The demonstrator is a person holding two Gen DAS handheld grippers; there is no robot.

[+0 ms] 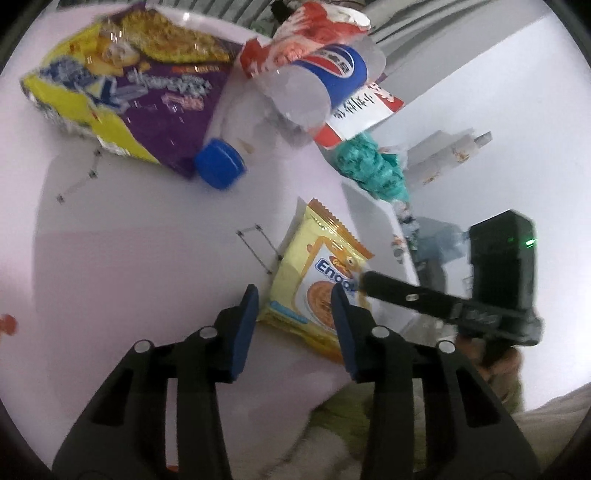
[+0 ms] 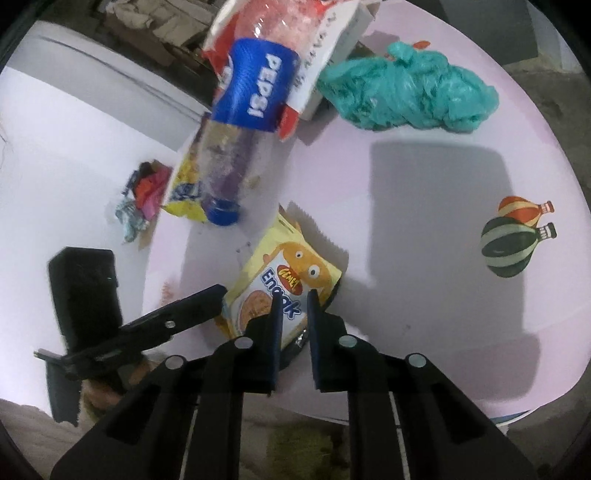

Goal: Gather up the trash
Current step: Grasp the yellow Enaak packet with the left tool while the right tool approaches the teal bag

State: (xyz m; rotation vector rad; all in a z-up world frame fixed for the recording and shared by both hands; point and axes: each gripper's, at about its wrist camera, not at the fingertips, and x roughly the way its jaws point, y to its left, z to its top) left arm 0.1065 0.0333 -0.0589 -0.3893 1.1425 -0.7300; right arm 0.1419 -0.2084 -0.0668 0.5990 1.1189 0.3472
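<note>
A yellow snack packet (image 1: 314,273) lies near the front edge of the pink table (image 1: 129,240). My left gripper (image 1: 295,295) is open, and the packet's near corner sits between its blue pads without being pressed. From the right, one black finger (image 1: 406,295) of my right gripper reaches onto the packet. In the right wrist view my right gripper (image 2: 294,297) is shut on the packet (image 2: 280,273) at its near end, with only a narrow gap between the pads. A left gripper finger (image 2: 184,310) is beside it.
Behind lie a Pepsi bottle (image 1: 325,77) with a blue cap (image 1: 219,164), a purple-and-yellow noodle bag (image 1: 122,88), a red-and-white bag (image 1: 314,29), a carton (image 1: 362,110) and a crumpled teal plastic bag (image 2: 406,88). Small wrappers (image 2: 142,199) lie off the table's left.
</note>
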